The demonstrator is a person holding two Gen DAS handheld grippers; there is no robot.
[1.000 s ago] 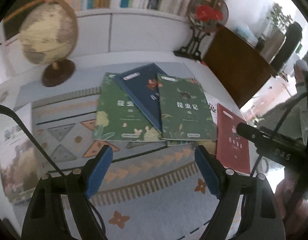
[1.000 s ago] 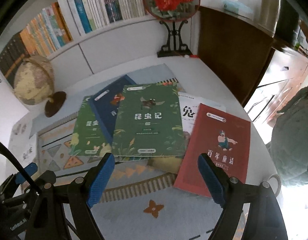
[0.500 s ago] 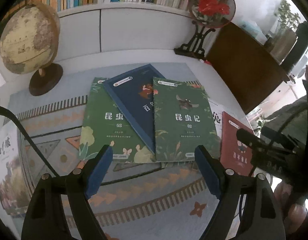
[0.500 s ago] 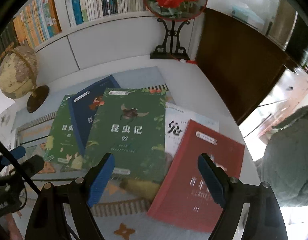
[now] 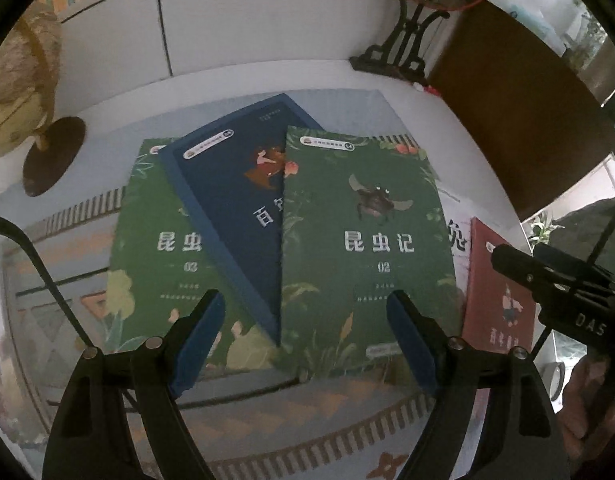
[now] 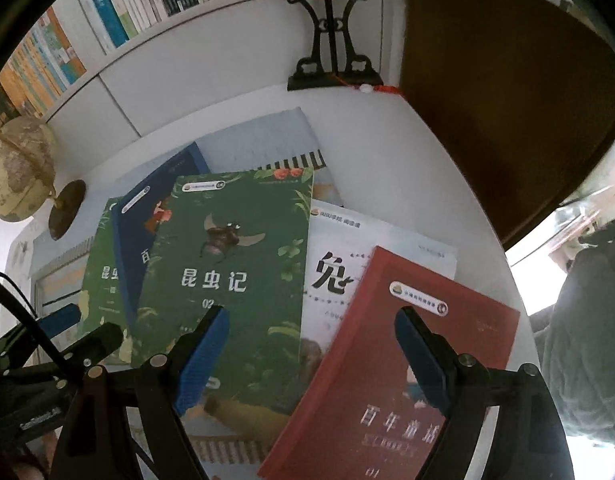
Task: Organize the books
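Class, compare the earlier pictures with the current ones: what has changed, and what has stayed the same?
Both grippers moved in closer over the books: the left gripper above the green 02 book, the right gripper above the red book. Both remain open, holding nothing. The books lie where they were.

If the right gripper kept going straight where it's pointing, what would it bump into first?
Most likely the red book: the open right gripper straddles its left edge, with the white book just beside. Depth is hard to judge.
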